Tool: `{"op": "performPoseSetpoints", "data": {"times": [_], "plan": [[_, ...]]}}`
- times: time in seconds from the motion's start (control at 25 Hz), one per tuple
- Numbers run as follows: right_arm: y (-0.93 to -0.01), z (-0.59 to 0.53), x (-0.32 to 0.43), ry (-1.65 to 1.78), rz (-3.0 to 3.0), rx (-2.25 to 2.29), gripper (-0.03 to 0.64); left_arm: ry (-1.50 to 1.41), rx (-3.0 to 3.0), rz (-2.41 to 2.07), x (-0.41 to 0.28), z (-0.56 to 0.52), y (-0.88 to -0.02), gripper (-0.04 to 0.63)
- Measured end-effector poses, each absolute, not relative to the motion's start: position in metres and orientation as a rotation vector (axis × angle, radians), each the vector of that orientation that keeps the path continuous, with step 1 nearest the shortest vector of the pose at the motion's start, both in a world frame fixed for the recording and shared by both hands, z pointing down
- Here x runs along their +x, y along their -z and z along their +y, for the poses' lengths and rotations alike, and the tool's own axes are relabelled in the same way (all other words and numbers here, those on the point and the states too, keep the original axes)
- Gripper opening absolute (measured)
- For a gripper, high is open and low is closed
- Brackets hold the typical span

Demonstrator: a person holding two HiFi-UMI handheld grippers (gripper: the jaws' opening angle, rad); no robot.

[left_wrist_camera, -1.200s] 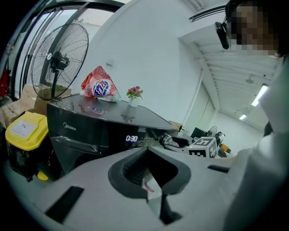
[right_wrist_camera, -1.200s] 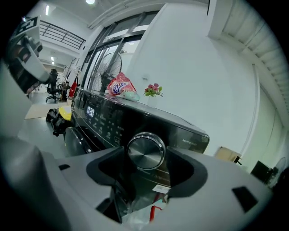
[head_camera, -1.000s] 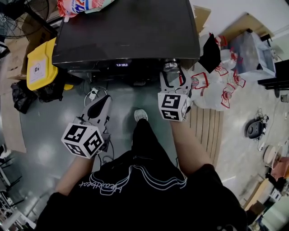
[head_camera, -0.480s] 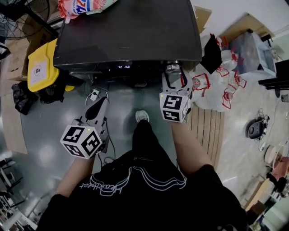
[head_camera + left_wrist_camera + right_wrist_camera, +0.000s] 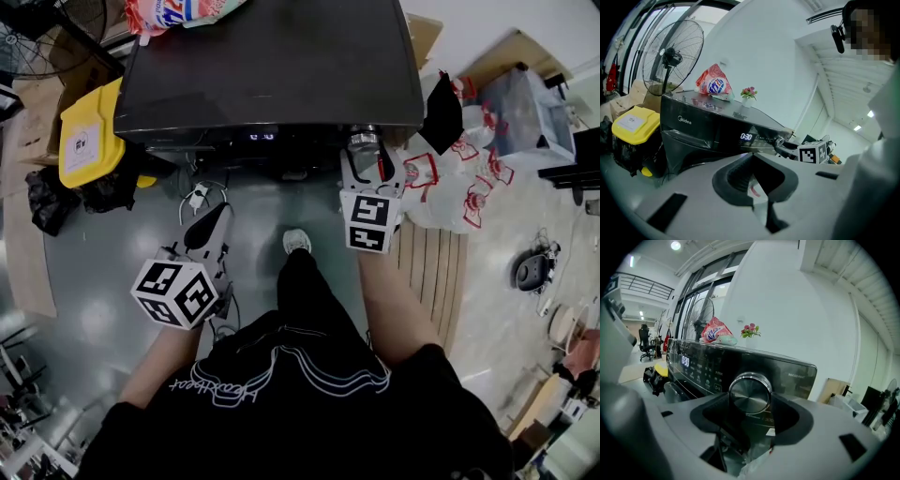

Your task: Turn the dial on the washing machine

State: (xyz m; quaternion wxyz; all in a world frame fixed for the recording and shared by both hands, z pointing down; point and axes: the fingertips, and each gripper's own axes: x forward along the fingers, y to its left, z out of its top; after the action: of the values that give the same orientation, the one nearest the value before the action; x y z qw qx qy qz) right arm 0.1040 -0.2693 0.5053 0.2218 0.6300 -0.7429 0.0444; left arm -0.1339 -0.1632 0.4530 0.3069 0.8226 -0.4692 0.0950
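Note:
The black washing machine (image 5: 272,66) fills the top of the head view, its lit display (image 5: 262,137) on the front panel. The silver dial (image 5: 362,141) sits at the panel's right end. My right gripper (image 5: 366,157) reaches up to it, and in the right gripper view the dial (image 5: 750,393) lies between the two dark pads, which press on its left and right sides. My left gripper (image 5: 210,227) hangs low over the floor, left of the person's leg, well away from the machine. Its jaws meet at the tips in the left gripper view (image 5: 752,159), with nothing between them.
A yellow-lidded bin (image 5: 84,131) stands left of the machine, and a red and white detergent bag (image 5: 178,11) lies on top of it. White bags with red print (image 5: 464,178) pile up at the right over wooden slats (image 5: 431,272). A fan (image 5: 672,58) stands behind the bin.
My right gripper has stayed on the dial while its marker cube has shifted slightly right and turned a little. The left gripper has barely moved.

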Motion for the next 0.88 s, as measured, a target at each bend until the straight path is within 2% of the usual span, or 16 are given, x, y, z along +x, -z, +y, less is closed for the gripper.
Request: {"op": "performPoseSetpoints", "data": {"times": [0.88], "plan": [[-0.5074,-0.2685,0.1086,-0.674,-2.304,1.873,0.281,-0.243,2.161,-1.228,-0.1322,-0.1650,-0.4531,0.006]]}}
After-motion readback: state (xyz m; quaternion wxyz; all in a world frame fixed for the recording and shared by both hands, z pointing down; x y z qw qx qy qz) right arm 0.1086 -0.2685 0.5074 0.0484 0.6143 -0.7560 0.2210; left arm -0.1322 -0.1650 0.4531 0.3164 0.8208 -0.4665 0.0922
